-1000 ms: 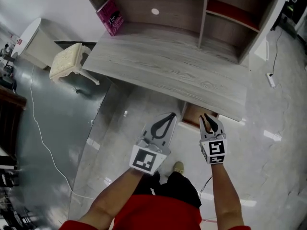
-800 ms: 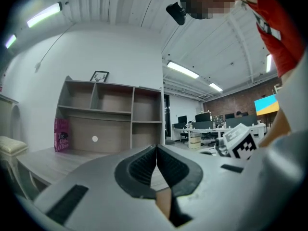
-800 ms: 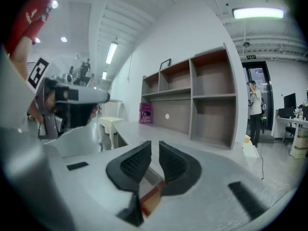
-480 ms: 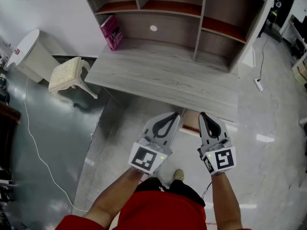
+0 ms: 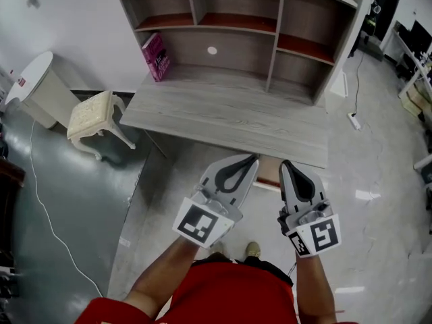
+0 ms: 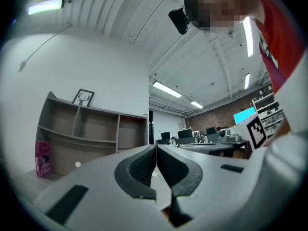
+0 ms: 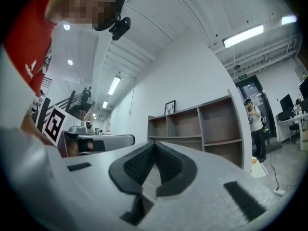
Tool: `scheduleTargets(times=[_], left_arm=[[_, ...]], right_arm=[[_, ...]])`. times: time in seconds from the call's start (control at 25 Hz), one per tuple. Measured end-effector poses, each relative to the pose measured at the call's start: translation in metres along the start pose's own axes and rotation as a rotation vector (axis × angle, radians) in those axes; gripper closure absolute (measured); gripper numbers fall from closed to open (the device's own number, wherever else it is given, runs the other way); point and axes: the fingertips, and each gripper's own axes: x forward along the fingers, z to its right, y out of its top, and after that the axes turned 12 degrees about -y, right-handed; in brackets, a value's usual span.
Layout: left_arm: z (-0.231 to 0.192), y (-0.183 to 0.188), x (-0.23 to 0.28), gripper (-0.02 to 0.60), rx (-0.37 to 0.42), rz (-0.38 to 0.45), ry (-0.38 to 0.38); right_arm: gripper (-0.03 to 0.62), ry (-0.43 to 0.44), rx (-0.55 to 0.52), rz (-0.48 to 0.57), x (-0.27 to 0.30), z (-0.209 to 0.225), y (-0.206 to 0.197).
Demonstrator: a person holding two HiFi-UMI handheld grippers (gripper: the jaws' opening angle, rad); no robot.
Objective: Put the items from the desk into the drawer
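Overhead, the left tool (image 5: 251, 158) and the right tool (image 5: 284, 163) are held side by side, slightly apart, above the pale floor (image 5: 378, 214) in front of the grey wood bench (image 5: 223, 117). In the head view their tips reach the bench's front edge. Both tools are clenched on nothing: the left tool's ribbed pads meet at the tips, and the right tool's jaws have just been closing, with nothing between them (each marker cube faces up towards the head camera). A pink book (image 5: 156, 56), the only loose item visible on the bench, stands tilted at the left end of the shelf unit (image 5: 270, 39), which sits along the bench's back. The book is well apart from both tools. A sliver of the brown drawer (image 5: 268, 174) shows under the bench's front edge, between the two tools. Left of the bench stand a cream stool (image 5: 91, 113) and a white round table (image 5: 34, 86), and a white cable (image 5: 47, 214) trails across the floor.
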Motion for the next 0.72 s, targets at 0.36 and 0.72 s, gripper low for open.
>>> scheduleTargets(times=[0.36, 0.72], left_arm=[[0.019, 0.012, 0.007, 0.574, 0.007, 0.018, -0.066], [0.027, 0.015, 0.010, 0.574, 0.012, 0.020, -0.071]], right_arm=[[0.591, -0.029, -0.023, 0.004, -0.011, 0.004, 0.015], [0.591, -0.015, -0.017, 0.018, -0.016, 0.002, 0.017]])
